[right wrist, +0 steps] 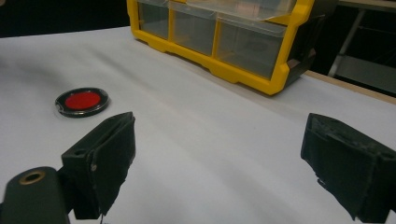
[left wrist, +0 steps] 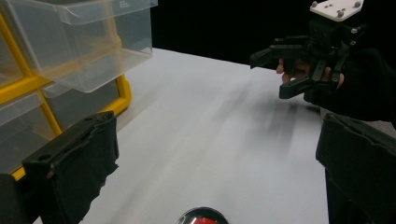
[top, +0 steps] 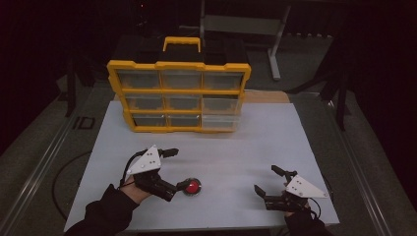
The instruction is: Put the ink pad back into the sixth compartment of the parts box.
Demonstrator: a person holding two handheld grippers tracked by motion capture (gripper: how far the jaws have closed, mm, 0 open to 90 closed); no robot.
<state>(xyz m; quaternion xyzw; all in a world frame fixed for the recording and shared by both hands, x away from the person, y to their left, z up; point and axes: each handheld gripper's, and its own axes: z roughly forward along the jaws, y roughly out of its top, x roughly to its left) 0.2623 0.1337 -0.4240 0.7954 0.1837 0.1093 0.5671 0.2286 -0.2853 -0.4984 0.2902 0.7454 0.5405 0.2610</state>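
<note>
1. Left gripper [top: 181,168], jaws wide and empty, sits right beside the red disc [top: 193,187] lying flat on the white table [top: 236,147]
2. Lower squarely over it, then close gently

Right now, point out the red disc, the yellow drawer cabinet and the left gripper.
red disc [right wrist: 82,101]: right gripper view, on its red centre.
yellow drawer cabinet [top: 179,91]: high view, on the yellow bar between the top and middle drawer rows.
left gripper [top: 177,168]: high view, midway between its open fingertips.
</note>
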